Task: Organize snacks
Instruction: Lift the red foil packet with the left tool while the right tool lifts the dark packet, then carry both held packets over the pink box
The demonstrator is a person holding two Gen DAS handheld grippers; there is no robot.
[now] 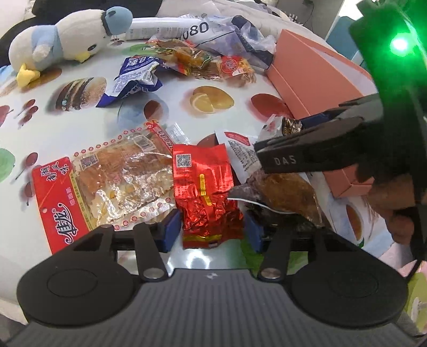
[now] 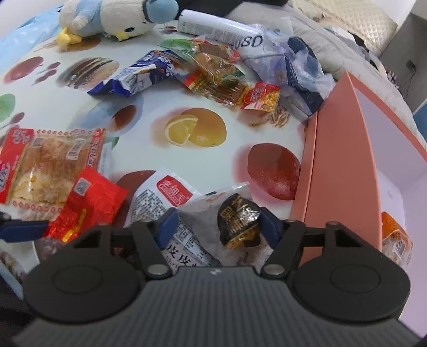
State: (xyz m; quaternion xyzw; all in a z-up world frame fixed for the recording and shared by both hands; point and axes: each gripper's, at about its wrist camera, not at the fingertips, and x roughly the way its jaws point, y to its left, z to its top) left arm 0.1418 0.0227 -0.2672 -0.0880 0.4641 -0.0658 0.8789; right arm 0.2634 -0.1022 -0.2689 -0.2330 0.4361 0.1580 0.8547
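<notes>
My left gripper point(image 1: 212, 229) is open, its blue pads on either side of a red foil packet point(image 1: 206, 192) that lies on the table. A large red-edged clear snack pack point(image 1: 106, 181) lies to its left. My right gripper point(image 2: 217, 227) is open around a small black-and-gold wrapped sweet point(image 2: 238, 224) resting on white snack packets point(image 2: 165, 197). The right gripper also shows in the left wrist view point(image 1: 277, 157), just right of the red packet. A pink open box point(image 2: 344, 149) stands right of it.
At the far side lie a blue-white packet point(image 2: 138, 74), orange-brown snack packs point(image 2: 221, 82), a clear plastic bag point(image 2: 293, 69), a white tube point(image 2: 213, 26) and a plush bird point(image 2: 112, 18). A packet point(image 2: 395, 237) lies inside the box. The tablecloth has printed food pictures.
</notes>
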